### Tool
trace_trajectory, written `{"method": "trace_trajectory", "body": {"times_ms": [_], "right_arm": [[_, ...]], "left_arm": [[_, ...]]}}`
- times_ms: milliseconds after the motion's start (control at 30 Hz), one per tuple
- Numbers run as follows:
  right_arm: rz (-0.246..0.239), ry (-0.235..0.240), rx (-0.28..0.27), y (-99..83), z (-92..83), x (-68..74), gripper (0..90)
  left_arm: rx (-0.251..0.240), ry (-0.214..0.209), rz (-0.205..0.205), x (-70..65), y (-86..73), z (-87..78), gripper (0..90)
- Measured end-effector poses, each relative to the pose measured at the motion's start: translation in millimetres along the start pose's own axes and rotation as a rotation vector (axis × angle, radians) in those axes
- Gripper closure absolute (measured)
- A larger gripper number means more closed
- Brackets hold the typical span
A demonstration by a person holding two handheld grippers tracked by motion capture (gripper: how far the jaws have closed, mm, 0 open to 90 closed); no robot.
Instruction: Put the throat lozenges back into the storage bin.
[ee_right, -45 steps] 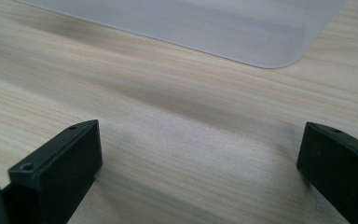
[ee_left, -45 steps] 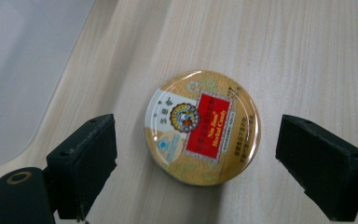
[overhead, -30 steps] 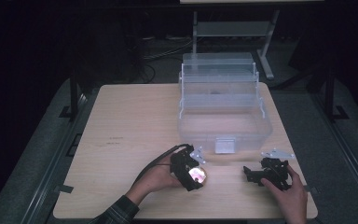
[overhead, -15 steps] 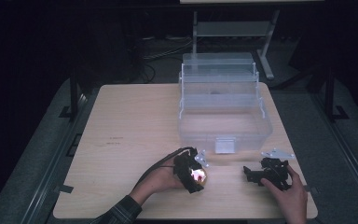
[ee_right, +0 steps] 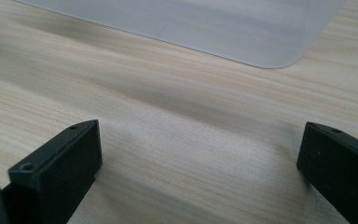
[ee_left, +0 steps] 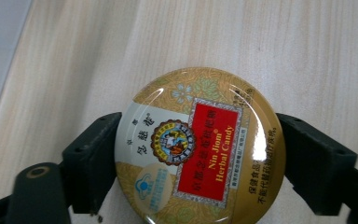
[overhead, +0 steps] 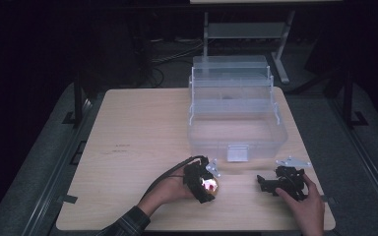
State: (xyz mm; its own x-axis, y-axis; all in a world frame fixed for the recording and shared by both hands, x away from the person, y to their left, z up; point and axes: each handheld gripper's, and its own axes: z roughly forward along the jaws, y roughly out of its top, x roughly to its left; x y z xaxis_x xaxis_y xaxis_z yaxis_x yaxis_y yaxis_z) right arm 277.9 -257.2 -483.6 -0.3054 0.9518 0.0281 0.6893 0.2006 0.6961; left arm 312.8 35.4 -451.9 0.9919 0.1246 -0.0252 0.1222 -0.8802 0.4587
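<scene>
Left gripper (overhead: 205,184) clamping round candy tin (ee_left: 200,147), fingers (ee_left: 93,163) pressing against tin's opposite edges (gold lid, red label, facing camera). Tin sitting low over wooden surface (overhead: 142,128), near front edge, just ahead of clear plastic box (overhead: 236,110). Right gripper (overhead: 280,183) resting on surface off to the right, fingers (ee_right: 58,170) spread wide, holding nothing, box corner lying beyond them.

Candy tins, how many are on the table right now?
1. The round candy tin sits between the left gripper's jaws near the table's front edge. Others may be hidden.
</scene>
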Motion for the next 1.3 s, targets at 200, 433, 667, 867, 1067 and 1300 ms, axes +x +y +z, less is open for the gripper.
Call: {"method": "trace_trajectory", "body": {"times_ms": [200,433,667,867,1067,1300], "right_arm": [[0.000,0.000,0.000,0.0,0.0,0.0,0.0],[0.000,0.000,0.000,0.0,0.0,0.0,0.0],[0.000,0.000,0.000,0.0,0.0,0.0,0.0],[0.000,0.000,0.000,0.0,0.0,0.0,0.0],[0.000,0.000,0.000,0.0,0.0,0.0,0.0],[0.000,0.000,0.000,0.0,0.0,0.0,0.0]], "left_arm": [[0.000,-0.004,0.001,-0.3,-0.1,-0.4,19.5],[0.006,-0.011,0.005,-1.0,-0.1,-1.2,19.6],[-0.001,-0.016,0.001,-1.9,-0.3,-4.2,19.6],[-0.008,-0.024,-0.004,-2.4,-0.3,-9.0,19.6],[-0.018,-0.029,-0.008,-2.9,0.2,-15.9,19.6],[-0.030,-0.024,-0.022,-1.9,-1.1,-24.1,19.6]]}}
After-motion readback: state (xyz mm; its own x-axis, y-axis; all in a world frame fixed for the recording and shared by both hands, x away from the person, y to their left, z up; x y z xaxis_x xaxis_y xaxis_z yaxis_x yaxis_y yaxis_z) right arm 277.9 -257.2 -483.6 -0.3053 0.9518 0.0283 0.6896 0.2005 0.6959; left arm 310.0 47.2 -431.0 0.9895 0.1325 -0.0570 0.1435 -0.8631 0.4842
